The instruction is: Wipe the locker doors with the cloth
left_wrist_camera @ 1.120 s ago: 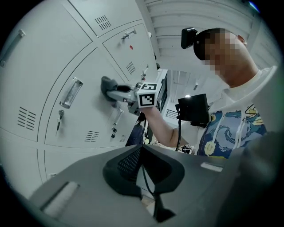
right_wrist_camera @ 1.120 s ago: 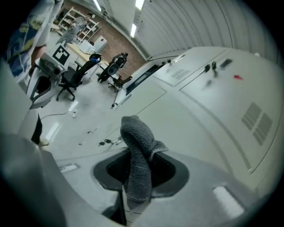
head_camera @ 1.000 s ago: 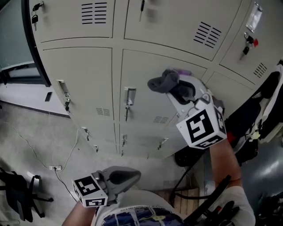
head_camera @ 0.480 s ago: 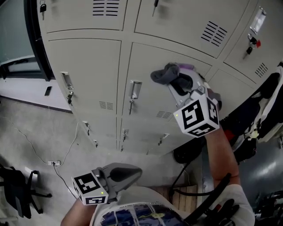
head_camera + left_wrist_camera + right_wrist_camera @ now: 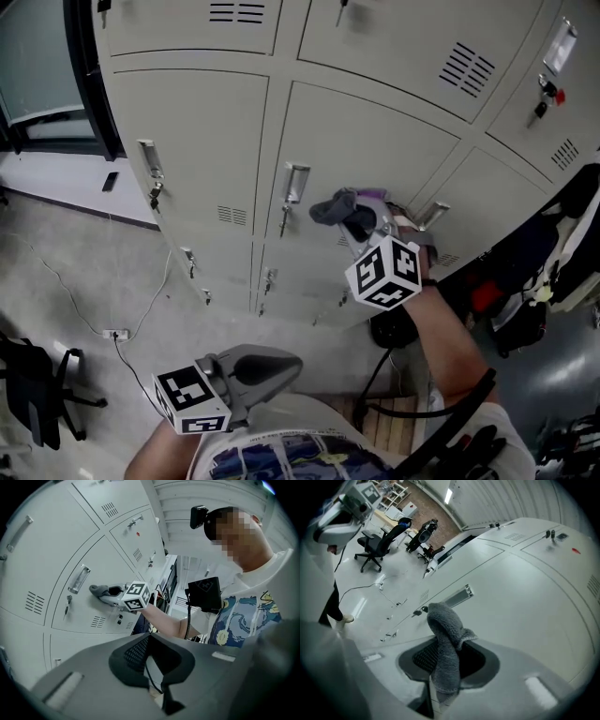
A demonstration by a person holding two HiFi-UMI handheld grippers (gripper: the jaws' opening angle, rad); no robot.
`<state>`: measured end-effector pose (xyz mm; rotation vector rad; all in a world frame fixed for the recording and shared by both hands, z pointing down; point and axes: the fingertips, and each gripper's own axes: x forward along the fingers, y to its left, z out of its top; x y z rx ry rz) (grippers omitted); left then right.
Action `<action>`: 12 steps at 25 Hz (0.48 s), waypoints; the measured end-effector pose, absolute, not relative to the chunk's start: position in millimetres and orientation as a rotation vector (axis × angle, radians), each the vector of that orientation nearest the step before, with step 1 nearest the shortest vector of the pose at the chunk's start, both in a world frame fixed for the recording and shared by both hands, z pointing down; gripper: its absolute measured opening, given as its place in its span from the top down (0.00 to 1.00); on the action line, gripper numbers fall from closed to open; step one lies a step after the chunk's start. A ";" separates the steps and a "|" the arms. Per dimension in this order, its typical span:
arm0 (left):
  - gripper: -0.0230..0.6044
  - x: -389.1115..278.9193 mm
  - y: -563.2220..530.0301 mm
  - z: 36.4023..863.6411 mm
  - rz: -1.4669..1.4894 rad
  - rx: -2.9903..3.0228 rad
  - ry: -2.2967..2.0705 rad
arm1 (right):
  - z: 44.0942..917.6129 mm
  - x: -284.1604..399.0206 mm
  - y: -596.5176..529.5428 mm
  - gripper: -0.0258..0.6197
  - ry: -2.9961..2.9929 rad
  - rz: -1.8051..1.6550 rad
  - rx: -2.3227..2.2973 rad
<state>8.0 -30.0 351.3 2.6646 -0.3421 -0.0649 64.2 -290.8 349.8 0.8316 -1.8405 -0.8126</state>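
A grey cloth (image 5: pixel 336 207) is pinched in my right gripper (image 5: pixel 352 221), which is shut on it and presses it against a pale grey locker door (image 5: pixel 375 131), just right of that door's metal handle (image 5: pixel 293 184). In the right gripper view the cloth (image 5: pixel 446 641) stands bunched up out of the jaws, with the door (image 5: pixel 520 592) close behind it. My left gripper (image 5: pixel 259 372) hangs low near my body, shut and holding nothing, well away from the lockers. The left gripper view shows its closed jaws (image 5: pixel 152 667) and the right gripper (image 5: pixel 115 595) at the door.
More locker doors (image 5: pixel 192 131) with handles, vents and keys lie all round. Black bags (image 5: pixel 525 253) hang at the right. On the floor at the left are a cable with a power strip (image 5: pixel 116 333) and a black office chair (image 5: pixel 33 403).
My right gripper has slid down the locker door and a little left with the cloth in it. The left gripper has stayed low by my body.
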 end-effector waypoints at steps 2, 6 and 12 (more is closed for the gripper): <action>0.96 8.1 -29.6 351.2 -0.067 2.661 -0.350 | 373.7 63.6 -290.9 0.79 -1.840 -0.781 0.799; 0.96 9.4 -29.1 352.3 -0.062 2.656 -0.359 | 414.6 62.1 -291.6 0.79 -1.834 -0.727 0.758; 0.96 9.7 -28.5 354.5 -0.061 2.652 -0.369 | 471.0 58.7 -292.8 0.79 -1.805 -0.668 0.692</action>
